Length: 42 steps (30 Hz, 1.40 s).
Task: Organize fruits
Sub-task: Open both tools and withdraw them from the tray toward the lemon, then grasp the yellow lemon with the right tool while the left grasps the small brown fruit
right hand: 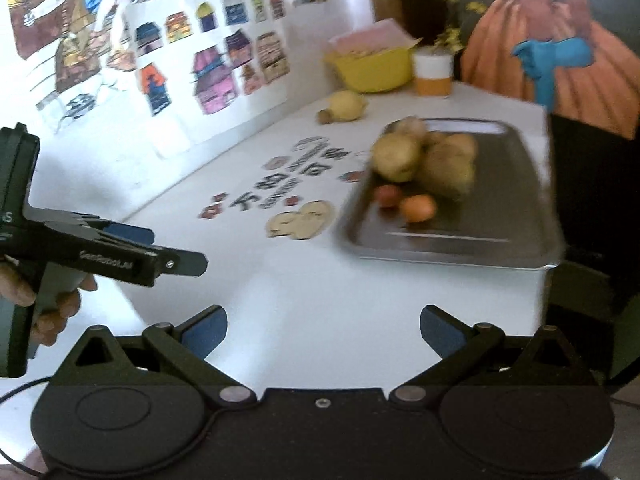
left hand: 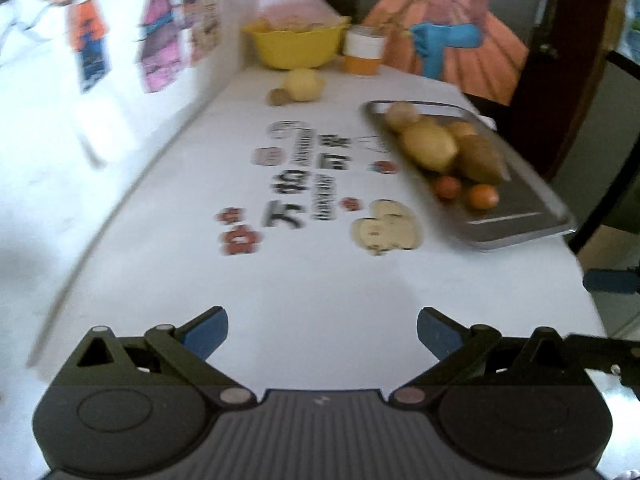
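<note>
A metal tray [left hand: 516,224] [right hand: 500,240] lies on the right of the white table and holds several fruits: a yellow lemon [left hand: 429,148] [right hand: 396,156], a brown kiwi [left hand: 480,159] [right hand: 448,168], a small red fruit [left hand: 447,187] [right hand: 387,195] and a small orange fruit [left hand: 482,196] [right hand: 418,208]. Another lemon [left hand: 303,84] [right hand: 347,105] and a small brown fruit [left hand: 277,97] [right hand: 326,116] rest on the table near the back. My left gripper [left hand: 322,330] [right hand: 160,248] is open over bare table at the near edge. My right gripper [right hand: 323,330] is open too, nothing between its fingers.
A yellow bowl [left hand: 298,46] [right hand: 372,66] and an orange-and-white cup [left hand: 364,52] [right hand: 434,72] stand at the table's back. Printed characters and stickers [left hand: 300,184] mark the tabletop. A wall with pictures runs along the left. A hand [right hand: 48,304] holds the left gripper.
</note>
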Tool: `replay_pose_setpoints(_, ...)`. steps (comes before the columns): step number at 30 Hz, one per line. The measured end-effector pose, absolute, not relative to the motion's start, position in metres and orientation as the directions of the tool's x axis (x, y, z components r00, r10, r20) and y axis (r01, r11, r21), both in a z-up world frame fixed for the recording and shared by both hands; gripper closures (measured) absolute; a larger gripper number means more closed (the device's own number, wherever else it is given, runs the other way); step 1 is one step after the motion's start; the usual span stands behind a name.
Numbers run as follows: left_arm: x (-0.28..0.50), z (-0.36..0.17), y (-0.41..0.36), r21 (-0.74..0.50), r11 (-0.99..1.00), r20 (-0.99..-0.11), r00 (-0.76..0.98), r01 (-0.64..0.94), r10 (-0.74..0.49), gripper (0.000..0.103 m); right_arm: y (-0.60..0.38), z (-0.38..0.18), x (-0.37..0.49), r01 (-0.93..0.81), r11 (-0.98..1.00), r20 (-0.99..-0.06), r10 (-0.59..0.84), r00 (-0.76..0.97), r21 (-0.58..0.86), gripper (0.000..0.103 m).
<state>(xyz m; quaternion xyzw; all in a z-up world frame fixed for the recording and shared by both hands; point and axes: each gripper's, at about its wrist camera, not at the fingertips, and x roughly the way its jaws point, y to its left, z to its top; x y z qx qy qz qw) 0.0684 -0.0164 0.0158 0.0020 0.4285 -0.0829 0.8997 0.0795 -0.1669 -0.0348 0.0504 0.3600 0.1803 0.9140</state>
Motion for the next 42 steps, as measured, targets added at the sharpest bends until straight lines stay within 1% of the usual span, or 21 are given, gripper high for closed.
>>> replay_pose_setpoints(4, 0.071, 0.024, 0.002, -0.049, 0.993, -0.767, 0.634, 0.103, -0.104, 0.001, -0.146, -0.020, 0.092, -0.355, 0.904, -0.626, 0.421, 0.657, 0.236, 0.001)
replay_pose_setpoints(11, 0.089, 0.035, 0.009, -0.037, 0.996, -0.749, 0.657, 0.086, -0.085, 0.001, -0.131, 0.010, 0.118, -0.428, 0.879, -0.584, 0.465, 0.666, 0.212, 0.001)
replay_pose_setpoints(15, 0.113, 0.039, 0.008, -0.042, 0.997, -0.735, 0.673, 0.069, -0.078, 0.001, -0.133, 0.034, 0.145, -0.454, 0.879, -0.557, 0.451, 0.697, 0.144, 0.001)
replay_pose_setpoints(18, 0.138, 0.051, 0.004, -0.040, 0.998, -0.718, 0.694, 0.040, -0.057, 0.001, -0.137, 0.063, 0.172, -0.458, 0.886, -0.524, 0.425, 0.738, 0.073, 0.001)
replay_pose_setpoints(20, 0.154, 0.063, -0.003, -0.021, 0.999, -0.696, 0.717, 0.039, -0.042, 0.001, -0.142, 0.089, 0.187, -0.461, 0.886, -0.476, 0.426, 0.769, 0.047, 0.001)
replay_pose_setpoints(23, 0.181, 0.085, -0.013, 0.025, 0.997, -0.631, 0.775, 0.067, -0.036, 0.001, -0.150, 0.122, 0.211, -0.477, 0.878, -0.400, 0.446, 0.801, 0.023, 0.001)
replay_pose_setpoints(25, 0.203, 0.092, -0.021, 0.073, 0.994, -0.586, 0.810, 0.077, -0.020, 0.000, -0.152, 0.132, 0.236, -0.486, 0.874, -0.380, 0.453, 0.806, 0.010, 0.001)
replay_pose_setpoints(28, 0.239, 0.085, -0.032, 0.113, 0.987, -0.538, 0.843, 0.111, -0.033, 0.000, -0.155, 0.128, 0.289, -0.465, 0.885, -0.404, 0.433, 0.805, 0.023, 0.001)
replay_pose_setpoints(30, 0.262, 0.071, -0.035, 0.106, 0.983, -0.524, 0.849, 0.147, -0.071, 0.000, -0.162, 0.114, 0.336, -0.440, 0.894, -0.444, 0.431, 0.786, 0.089, 0.001)
replay_pose_setpoints(33, 0.294, 0.046, -0.035, 0.076, 0.982, -0.537, 0.837, 0.174, -0.107, 0.001, -0.171, 0.084, 0.398, -0.387, 0.899, -0.506, 0.436, 0.744, 0.206, 0.001)
replay_pose_setpoints(36, 0.319, 0.022, -0.031, 0.038, 0.982, -0.555, 0.821, 0.186, -0.134, 0.001, -0.173, 0.054, 0.447, -0.349, 0.892, -0.553, 0.453, 0.700, 0.288, 0.001)
replay_pose_setpoints(38, 0.334, 0.008, -0.029, 0.019, 0.983, -0.565, 0.813, 0.184, -0.141, 0.001, -0.169, 0.033, 0.469, -0.338, 0.889, -0.578, 0.458, 0.675, 0.309, 0.001)
replay_pose_setpoints(41, 0.355, -0.006, -0.023, -0.005, 0.986, -0.589, 0.796, 0.169, -0.139, 0.001, -0.156, 0.007, 0.495, -0.335, 0.887, -0.617, 0.462, 0.637, 0.319, 0.005)
replay_pose_setpoints(42, 0.361, -0.009, -0.021, -0.011, 0.987, -0.593, 0.793, 0.163, -0.138, 0.001, -0.153, 0.000, 0.502, -0.333, 0.885, -0.629, 0.466, 0.622, 0.326, 0.008)
